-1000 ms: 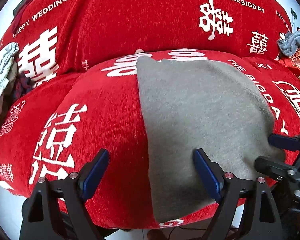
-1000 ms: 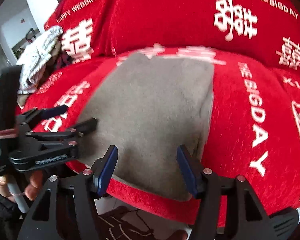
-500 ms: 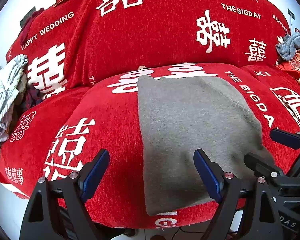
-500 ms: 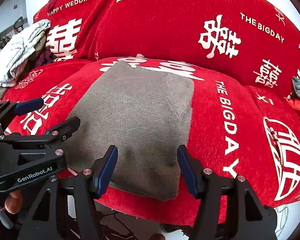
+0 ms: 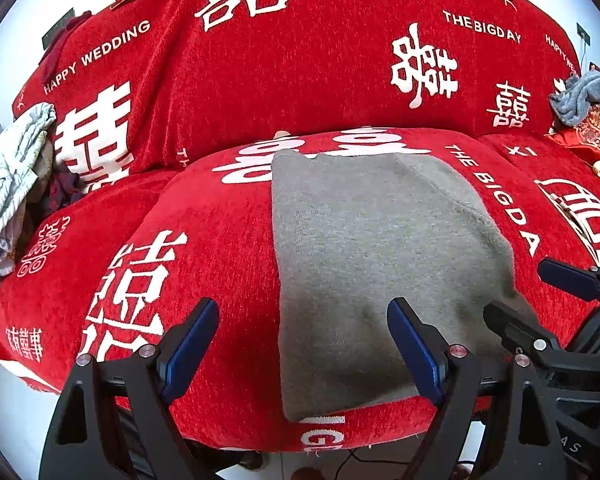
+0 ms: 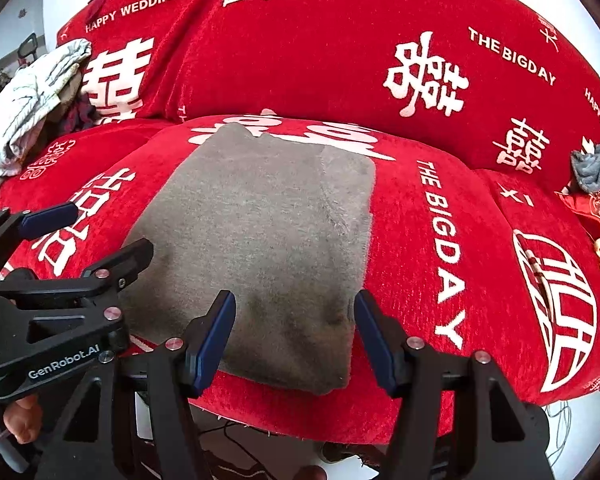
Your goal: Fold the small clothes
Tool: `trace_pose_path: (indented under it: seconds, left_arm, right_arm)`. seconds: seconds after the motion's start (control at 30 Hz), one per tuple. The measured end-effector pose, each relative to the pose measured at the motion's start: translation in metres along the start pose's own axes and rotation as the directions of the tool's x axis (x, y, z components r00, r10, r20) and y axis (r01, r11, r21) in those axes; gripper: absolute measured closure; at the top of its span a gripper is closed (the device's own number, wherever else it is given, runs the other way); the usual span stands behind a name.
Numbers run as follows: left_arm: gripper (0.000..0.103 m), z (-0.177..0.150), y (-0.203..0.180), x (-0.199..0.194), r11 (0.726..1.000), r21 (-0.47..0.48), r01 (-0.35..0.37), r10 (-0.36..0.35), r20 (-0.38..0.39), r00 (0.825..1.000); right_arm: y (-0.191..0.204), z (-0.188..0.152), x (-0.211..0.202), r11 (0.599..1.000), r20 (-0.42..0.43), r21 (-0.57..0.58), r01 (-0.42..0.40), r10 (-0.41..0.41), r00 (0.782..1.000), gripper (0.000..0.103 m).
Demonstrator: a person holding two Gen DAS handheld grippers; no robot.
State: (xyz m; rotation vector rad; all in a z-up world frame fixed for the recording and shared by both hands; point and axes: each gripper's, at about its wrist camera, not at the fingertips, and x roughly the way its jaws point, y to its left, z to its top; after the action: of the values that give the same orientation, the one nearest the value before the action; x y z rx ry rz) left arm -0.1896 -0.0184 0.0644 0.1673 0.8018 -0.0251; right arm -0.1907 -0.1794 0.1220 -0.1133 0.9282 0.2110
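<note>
A grey folded garment [image 5: 380, 264] lies flat on the middle seat cushion of a red sofa [image 5: 204, 248]; it also shows in the right wrist view [image 6: 260, 248]. My left gripper [image 5: 304, 344] is open and empty, held above the garment's near left edge. My right gripper [image 6: 294, 332] is open and empty, held over the garment's near right corner. Each gripper shows in the other's view: the right one at the right edge [image 5: 540, 304], the left one at the left edge [image 6: 84, 236].
A white patterned cloth pile [image 5: 8, 188] lies on the sofa's left end. A grey-blue cloth [image 5: 584, 96] and a red cushion [image 5: 588, 140] sit at the right end. The seat's front edge [image 5: 324, 436] is just below the grippers, with floor and cables [image 6: 236, 440] beneath.
Both grippers have pulled back and up from the garment, which now looks farther away. The garment stays flat and still.
</note>
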Motion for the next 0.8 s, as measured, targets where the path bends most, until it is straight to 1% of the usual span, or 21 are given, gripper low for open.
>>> trace_pose_path:
  seconds: [0.13, 0.27, 0.53, 0.8]
  left_arm:
    - [0.016, -0.0024, -0.0055, -0.0057, 0.998, 0.03, -0.053, 0.052, 0.04, 0.998]
    - [0.016, -0.0038, -0.0034, -0.0083, 0.998, 0.015, -0.054, 0.054, 0.049, 0.997]
    - [0.016, -0.0056, -0.0005, -0.0073, 0.996, 0.008, -0.088, 0.088, 0.052, 0.995]
    - [0.016, -0.0065, 0.0006, -0.0063, 0.995, 0.001, -0.098, 0.098, 0.041, 0.994]
  right_arm:
    - [0.0013, -0.0003, -0.0009, 1.0, -0.001, -0.003, 0.011, -0.011, 1.0, 0.038]
    - [0.0021, -0.0006, -0.003, 1.0, 0.004, -0.005, 0.009, -0.009, 1.0, 0.038]
    - [0.007, -0.0006, -0.0073, 1.0, 0.013, -0.02, 0.014, -0.014, 1.0, 0.038]
    - [0.0075, -0.0007, -0.0074, 1.0, 0.013, -0.02, 0.015, -0.015, 1.0, 0.038]
